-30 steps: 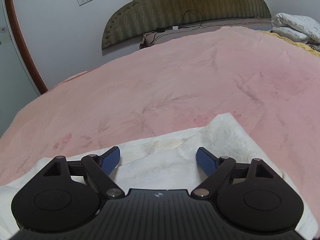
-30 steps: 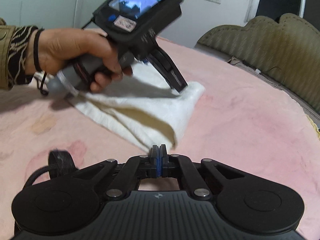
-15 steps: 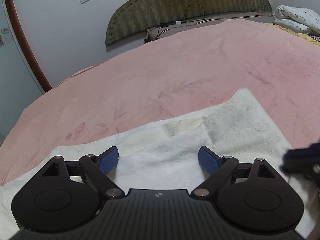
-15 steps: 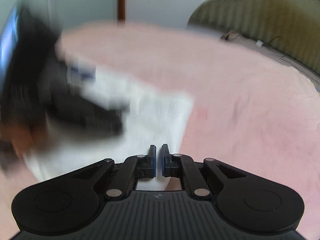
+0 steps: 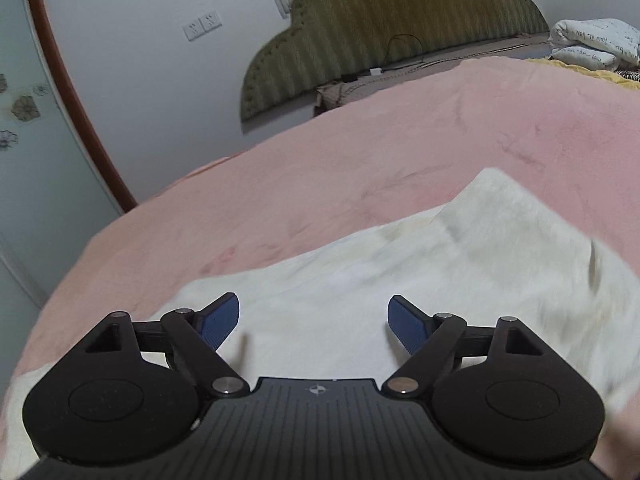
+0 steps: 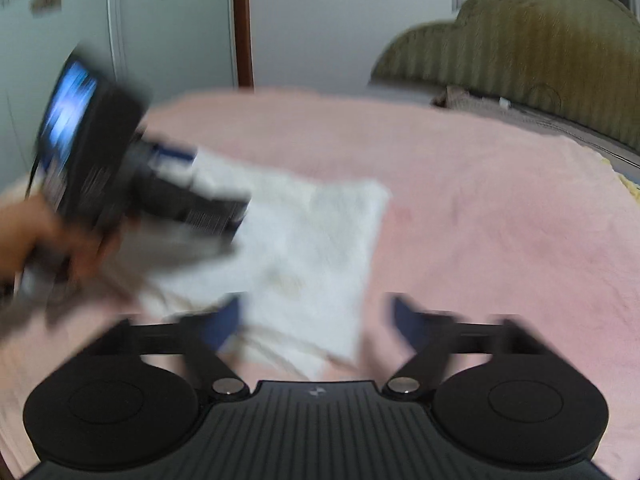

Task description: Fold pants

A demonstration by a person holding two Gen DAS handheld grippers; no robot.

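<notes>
Right tongs (image 6: 314, 320) opening, left tongs (image 5: 313, 320) wide — both empty over blurred pants (image 6: 320, 240).

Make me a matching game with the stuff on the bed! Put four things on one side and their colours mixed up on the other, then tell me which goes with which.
Things:
1. pants
2. blanket
3. headboard
4. pads on the left gripper

Colours:
A. pink
B. blue
C. white
D. olive green

Right pairs: 1-C, 2-A, 3-D, 4-B.
</notes>
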